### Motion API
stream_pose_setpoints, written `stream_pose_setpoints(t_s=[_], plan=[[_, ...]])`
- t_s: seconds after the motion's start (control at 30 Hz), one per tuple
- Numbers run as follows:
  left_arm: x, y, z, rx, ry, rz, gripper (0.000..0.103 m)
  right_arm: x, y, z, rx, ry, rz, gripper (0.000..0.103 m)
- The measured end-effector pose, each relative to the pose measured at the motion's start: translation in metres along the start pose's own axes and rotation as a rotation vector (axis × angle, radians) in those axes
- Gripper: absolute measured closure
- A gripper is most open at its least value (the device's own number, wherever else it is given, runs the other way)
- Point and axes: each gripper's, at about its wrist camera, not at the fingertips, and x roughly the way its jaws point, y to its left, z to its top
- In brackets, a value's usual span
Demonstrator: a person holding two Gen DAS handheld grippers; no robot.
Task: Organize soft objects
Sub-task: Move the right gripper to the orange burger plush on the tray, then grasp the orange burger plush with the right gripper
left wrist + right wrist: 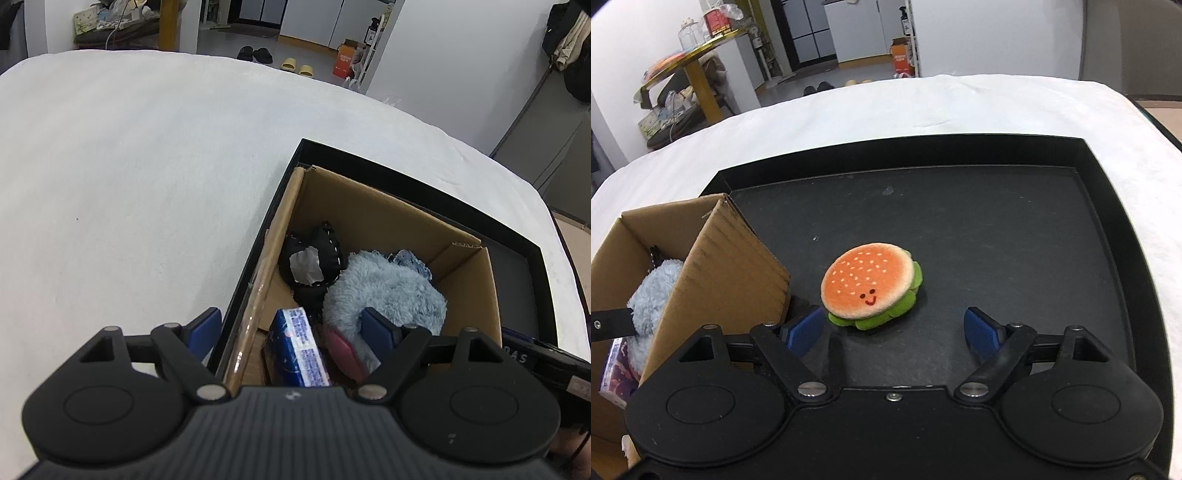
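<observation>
Left claw points steeply down over the near corner of the carton, jaws spread, nothing between the pads. Its left finger sits outside the carton's left wall, over the tray rim; its right finger is inside, touching or just above the blue plush; contact cannot be confirmed.

Right claw also tilts downward, low over the tray, jaws spread wide and empty. The burger plush lies on the tray floor just ahead of the gap between the fingers, nearer the left finger, not touching either pad.

Carton contents, left wrist view: a black item with white stitching and a pale patch, the blue plush, a denim scrap behind it, a blue-white pack and a pink item. The pink item and the pack are partly covered by the claw body. The carton stands in the tray's left part, on a white-covered desk.

In the right wrist view, a black bar crosses the blue plush at the left edge; its origin is cut off. The carton's near side is hidden behind the claw.
</observation>
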Motion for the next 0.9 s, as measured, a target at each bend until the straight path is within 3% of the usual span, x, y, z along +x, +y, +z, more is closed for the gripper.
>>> stream_pose_setpoints(t_s=[0.23, 0.3, 0.37, 0.47, 0.9], plan=[[0.001, 0.004, 0.000, -0.016, 0.005, -0.010, 0.022, 0.008, 0.005, 0.002, -0.075, -0.006, -0.036, 0.025], [0.001, 0.005, 0.000, -0.017, 0.004, -0.015, 0.022, 0.009, 0.008, 0.003, -0.098, -0.016, -0.053, 0.034], [0.002, 0.006, 0.000, -0.019, 0.004, -0.018, 0.022, 0.008, 0.010, 0.003, -0.126, -0.026, -0.083, 0.054], [0.003, 0.006, 0.001, -0.022, 0.007, -0.023, 0.022, 0.003, 0.008, 0.002, -0.125, -0.028, -0.080, 0.061], [0.003, 0.010, 0.003, -0.036, 0.013, -0.039, 0.022, -0.021, -0.008, -0.018, -0.029, -0.002, -0.109, 0.063]])
